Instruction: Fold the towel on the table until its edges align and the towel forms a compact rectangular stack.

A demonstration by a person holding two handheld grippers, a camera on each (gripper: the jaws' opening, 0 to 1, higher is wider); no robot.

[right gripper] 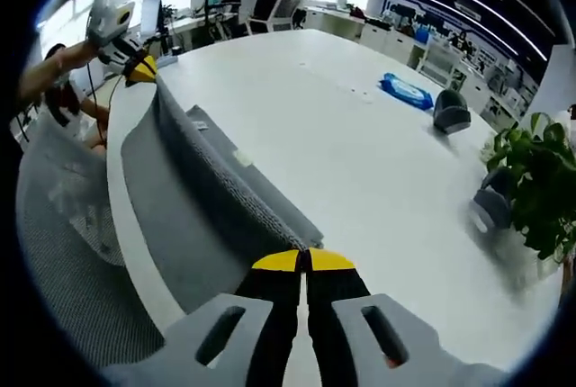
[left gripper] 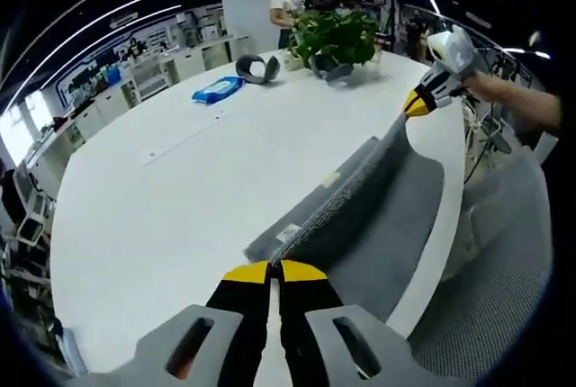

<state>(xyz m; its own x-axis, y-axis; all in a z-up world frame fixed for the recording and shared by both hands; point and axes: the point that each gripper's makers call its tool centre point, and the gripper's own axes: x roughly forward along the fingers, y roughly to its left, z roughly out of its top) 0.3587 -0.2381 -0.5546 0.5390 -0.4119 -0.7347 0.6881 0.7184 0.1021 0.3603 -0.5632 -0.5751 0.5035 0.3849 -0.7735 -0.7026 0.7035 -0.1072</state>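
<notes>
A grey towel (left gripper: 360, 198) lies along the near edge of the white table (left gripper: 171, 198), part of it draped over the rim. Its upper edge is lifted and pulled taut between both grippers. My left gripper (left gripper: 274, 272) is shut on one corner at the bottom of the left gripper view. The right gripper (left gripper: 417, 103) pinches the far corner at upper right. In the right gripper view my right gripper (right gripper: 303, 261) is shut on the towel (right gripper: 216, 189), and the left gripper (right gripper: 139, 70) holds the other end at upper left.
On the table's far side stand a potted plant (left gripper: 337, 36) (right gripper: 535, 180), a blue packet (left gripper: 216, 90) (right gripper: 407, 92) and a grey curved object (left gripper: 256, 67) (right gripper: 450, 110). A grey mesh chair (left gripper: 508, 252) (right gripper: 63, 225) stands beside the table edge. A person (left gripper: 288, 4) stands behind the plant.
</notes>
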